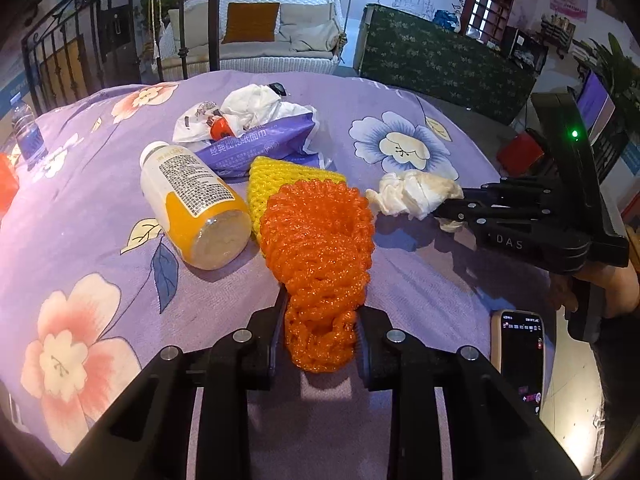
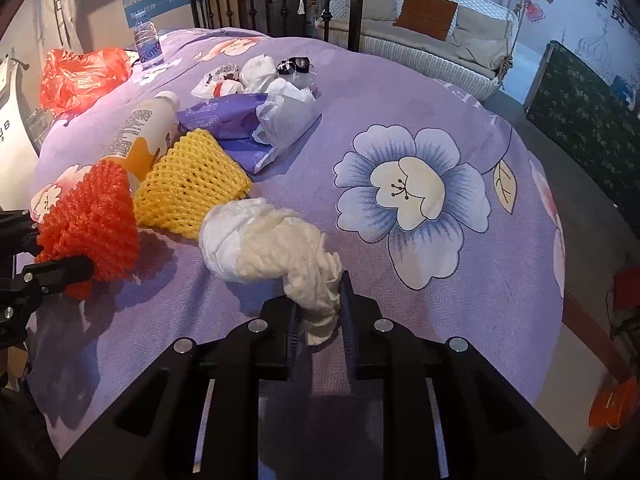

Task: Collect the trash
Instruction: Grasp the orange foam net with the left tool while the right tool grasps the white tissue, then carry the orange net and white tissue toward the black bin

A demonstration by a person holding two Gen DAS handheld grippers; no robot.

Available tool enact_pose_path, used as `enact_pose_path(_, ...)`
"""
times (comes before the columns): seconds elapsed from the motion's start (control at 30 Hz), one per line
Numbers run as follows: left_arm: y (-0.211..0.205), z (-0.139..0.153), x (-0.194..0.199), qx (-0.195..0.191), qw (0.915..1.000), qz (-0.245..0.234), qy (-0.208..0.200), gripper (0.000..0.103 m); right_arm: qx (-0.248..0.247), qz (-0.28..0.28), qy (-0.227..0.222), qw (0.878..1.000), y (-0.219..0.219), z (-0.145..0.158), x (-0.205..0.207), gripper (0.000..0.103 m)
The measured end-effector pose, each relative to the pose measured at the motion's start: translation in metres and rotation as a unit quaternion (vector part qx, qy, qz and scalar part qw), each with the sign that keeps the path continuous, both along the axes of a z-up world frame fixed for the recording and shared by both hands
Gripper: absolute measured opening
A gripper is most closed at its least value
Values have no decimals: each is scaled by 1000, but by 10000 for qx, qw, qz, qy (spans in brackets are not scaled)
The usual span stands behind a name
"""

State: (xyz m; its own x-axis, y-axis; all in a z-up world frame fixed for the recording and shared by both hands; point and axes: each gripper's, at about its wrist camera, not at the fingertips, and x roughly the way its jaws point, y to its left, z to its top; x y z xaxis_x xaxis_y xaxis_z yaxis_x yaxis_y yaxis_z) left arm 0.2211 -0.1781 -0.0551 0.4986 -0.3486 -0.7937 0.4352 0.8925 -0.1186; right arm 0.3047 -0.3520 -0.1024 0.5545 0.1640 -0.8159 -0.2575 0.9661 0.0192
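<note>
The left gripper (image 1: 320, 332) is clamped on the orange foam net (image 1: 320, 240) and the right gripper (image 2: 320, 312) pinches the crumpled tissue (image 2: 264, 240), apparently to lift both off the floral bedspread (image 2: 400, 100), where bottle (image 1: 192, 200) and wrappers remain.

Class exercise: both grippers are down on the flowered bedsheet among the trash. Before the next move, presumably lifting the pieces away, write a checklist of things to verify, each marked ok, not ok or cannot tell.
1. Left gripper closed on the orange foam net: ok, the net's lower end is pinched between the pads.
2. Right gripper closed on the crumpled tissue: ok, its tail is squeezed between the pads.
3. Orange net free of the yellow foam net: cannot tell, they overlap.
4. Tissue free of the yellow net: cannot tell, their edges look very close.
5. Red plastic bag open to take trash: cannot tell, it lies crumpled.
6. Phone clear of the left gripper: ok.
</note>
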Motion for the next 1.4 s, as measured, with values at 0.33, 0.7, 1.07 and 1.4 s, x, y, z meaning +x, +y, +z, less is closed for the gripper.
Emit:
enact_pose_path(0.33, 23, 27, -32, -332, 9992, -35, -218, 27, 337, -250, -453, 9981, 2, 33, -39, 19)
enact_pose_path(0.7, 77, 39, -54, -558, 9969, 457, -305, 27, 1009, -76, -1011, 9897, 55, 75, -85, 19)
enact_pose_path(1.07, 171, 36, -86, -445, 9879, 1441, -350, 27, 1753, 314, -1168, 9771, 114, 74, -129, 19)
enact_pose_path(1.4, 262, 27, -131, -479, 9656, 2548, -210, 27, 1880, 1031, -1112, 9704, 204, 66, -159, 19)
